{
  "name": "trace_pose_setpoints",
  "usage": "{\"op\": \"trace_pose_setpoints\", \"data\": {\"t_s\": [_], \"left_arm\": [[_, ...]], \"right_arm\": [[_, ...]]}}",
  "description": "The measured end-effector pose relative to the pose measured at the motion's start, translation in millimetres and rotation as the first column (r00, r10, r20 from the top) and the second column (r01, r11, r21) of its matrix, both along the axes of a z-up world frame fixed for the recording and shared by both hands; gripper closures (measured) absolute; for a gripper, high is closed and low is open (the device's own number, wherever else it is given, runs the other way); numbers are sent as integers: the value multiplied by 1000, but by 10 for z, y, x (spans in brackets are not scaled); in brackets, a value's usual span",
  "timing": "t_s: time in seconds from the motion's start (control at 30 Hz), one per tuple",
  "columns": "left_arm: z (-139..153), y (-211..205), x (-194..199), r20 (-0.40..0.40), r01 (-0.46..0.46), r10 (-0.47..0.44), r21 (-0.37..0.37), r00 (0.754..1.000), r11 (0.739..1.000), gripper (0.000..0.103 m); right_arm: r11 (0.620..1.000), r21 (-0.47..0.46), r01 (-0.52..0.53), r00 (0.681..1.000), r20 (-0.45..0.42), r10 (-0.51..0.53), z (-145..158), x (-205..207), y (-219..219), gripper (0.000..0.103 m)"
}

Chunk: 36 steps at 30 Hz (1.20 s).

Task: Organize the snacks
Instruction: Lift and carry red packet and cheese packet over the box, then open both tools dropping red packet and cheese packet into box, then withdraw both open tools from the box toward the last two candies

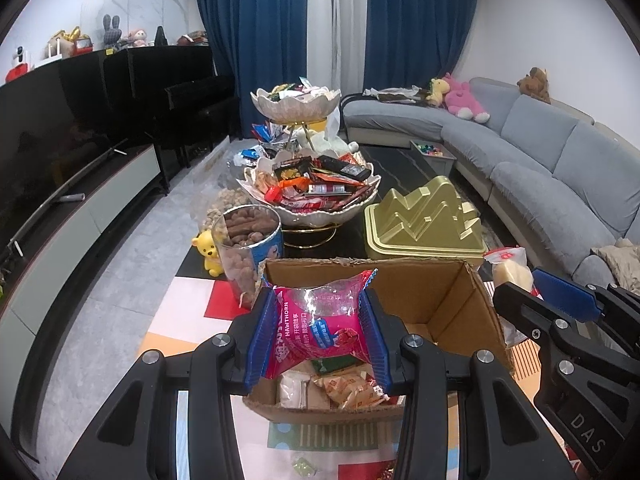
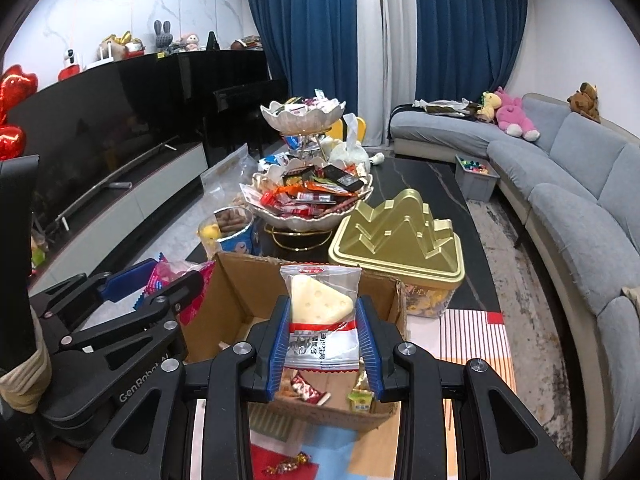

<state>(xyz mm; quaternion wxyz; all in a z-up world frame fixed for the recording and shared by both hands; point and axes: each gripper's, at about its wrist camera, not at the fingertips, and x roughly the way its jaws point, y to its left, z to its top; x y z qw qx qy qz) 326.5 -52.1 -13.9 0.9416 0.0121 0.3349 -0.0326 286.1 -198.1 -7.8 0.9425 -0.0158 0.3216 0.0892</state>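
Note:
My left gripper (image 1: 318, 336) is shut on a pink hawthorn snack packet (image 1: 320, 328) and holds it above an open cardboard box (image 1: 452, 296) with several wrapped snacks inside. My right gripper (image 2: 322, 340) is shut on a clear packet with a cheese-shaped snack (image 2: 320, 304), also above the box (image 2: 244, 284). The right gripper shows in the left wrist view (image 1: 536, 300) with its packet (image 1: 510, 270). The left gripper shows in the right wrist view (image 2: 160, 284) with the pink packet (image 2: 172, 276).
A two-tier white snack bowl stand (image 1: 316, 196) full of packets stands behind the box. A gold mountain-shaped tin (image 1: 424, 220) is at the right, a clear jar of nuts (image 1: 248, 244) at the left. A grey sofa (image 1: 560, 160) runs along the right, a TV cabinet (image 1: 80, 220) on the left.

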Motion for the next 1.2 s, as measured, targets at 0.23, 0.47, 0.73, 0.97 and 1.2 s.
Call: {"op": "trace_pose_setpoints", "data": {"t_s": [0.23,0.47,0.73,0.97,1.2], "left_arm": [[-114,-23,171,-20,12,-12,1,1000,1000,60],[-240,-46,296,-45,19,-19,-5,999,1000,60],[-347,-9,327,-67,14,-15,-11,998,1000,46],[-322,26,259,-62,-3,3,-2,998,1000,28],[-185,57,142,-34,-13,13,2,999,1000,16]], "right_arm": [[1000,5,2,1000,-21,-2,-94,177,-22,69],[1000,7,-9,998,-55,10,-213,310,-16,69],[1000,-24,-15,997,-72,14,-307,366,-27,68],[999,-23,26,999,-45,-27,-239,297,-92,32],[999,-10,48,998,-34,-49,-139,206,-144,31]]}}
